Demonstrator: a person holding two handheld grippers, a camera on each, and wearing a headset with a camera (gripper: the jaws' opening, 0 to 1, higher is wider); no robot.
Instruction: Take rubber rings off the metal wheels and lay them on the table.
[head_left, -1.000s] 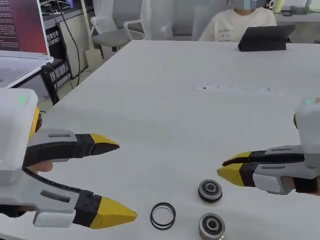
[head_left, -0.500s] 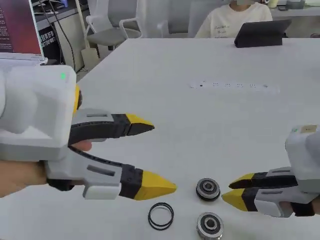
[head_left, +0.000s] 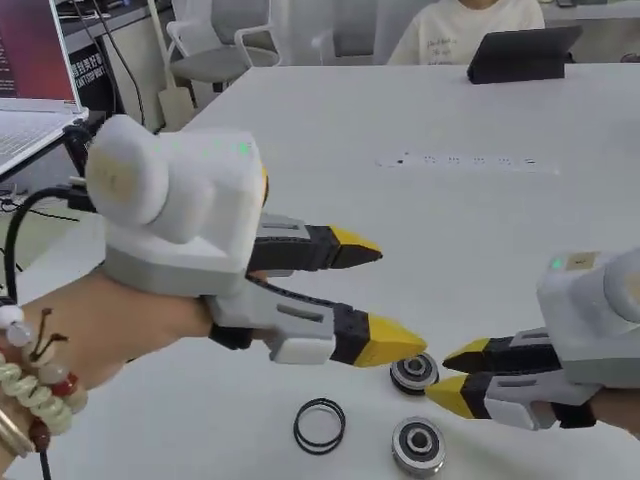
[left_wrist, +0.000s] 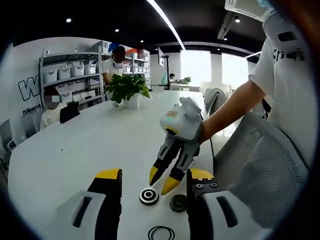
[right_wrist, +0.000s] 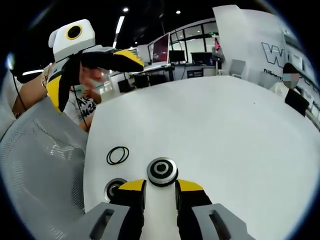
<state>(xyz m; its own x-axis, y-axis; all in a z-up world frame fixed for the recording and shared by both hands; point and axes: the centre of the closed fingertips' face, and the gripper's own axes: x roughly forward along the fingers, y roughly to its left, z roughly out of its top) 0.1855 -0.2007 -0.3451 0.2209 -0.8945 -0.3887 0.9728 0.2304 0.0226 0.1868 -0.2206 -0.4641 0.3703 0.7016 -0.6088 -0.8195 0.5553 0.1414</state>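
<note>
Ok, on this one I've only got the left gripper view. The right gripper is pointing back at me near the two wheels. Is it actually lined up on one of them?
Observer: Yes. In the right gripper view, one metal wheel sits centred just ahead of the gap between the open jaws of the right gripper.
Operator: And my own left gripper? I just see two stubs at the bottom.
Observer: In the head view, the left gripper has its jaws spread wide with nothing between them.
</note>
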